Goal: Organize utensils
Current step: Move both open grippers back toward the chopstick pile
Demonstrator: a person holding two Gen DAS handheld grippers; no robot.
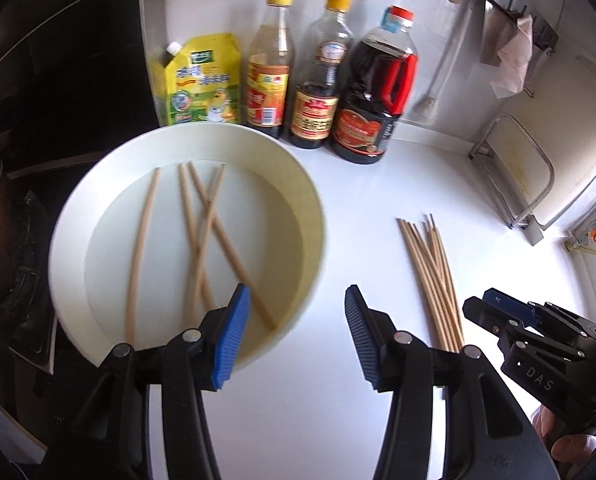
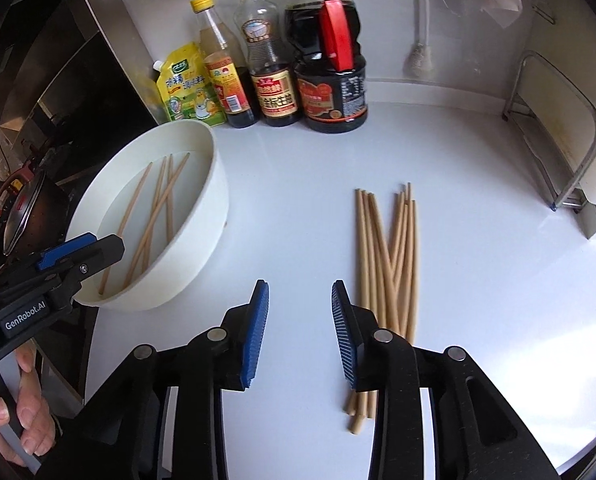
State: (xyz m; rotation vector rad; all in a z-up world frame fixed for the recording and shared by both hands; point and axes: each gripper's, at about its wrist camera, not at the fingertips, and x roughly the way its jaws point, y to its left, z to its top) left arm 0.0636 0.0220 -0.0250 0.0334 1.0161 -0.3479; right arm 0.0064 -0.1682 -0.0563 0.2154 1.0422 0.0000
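A round white basin [image 1: 78, 208] [image 2: 218, 184] sits on the white counter at the left and holds several wooden chopsticks [image 1: 196, 236] [image 2: 154, 216]. A bundle of several wooden chopsticks [image 1: 432, 280] [image 2: 390, 256] lies loose on the counter to its right. My left gripper [image 1: 296, 336] is open and empty, above the basin's right rim; it also shows in the right wrist view [image 2: 78, 248]. My right gripper [image 2: 298, 332] is open and empty, just left of the loose bundle; it also shows in the left wrist view [image 1: 498, 308].
Three sauce bottles [image 1: 318, 80] [image 2: 274, 60] and a yellow seasoning pouch [image 1: 198, 84] [image 2: 190, 88] stand along the back wall. A black stove with a pan [image 1: 6, 240] [image 2: 26, 208] lies left of the basin. A metal rack [image 1: 514, 176] [image 2: 554, 136] stands at the right.
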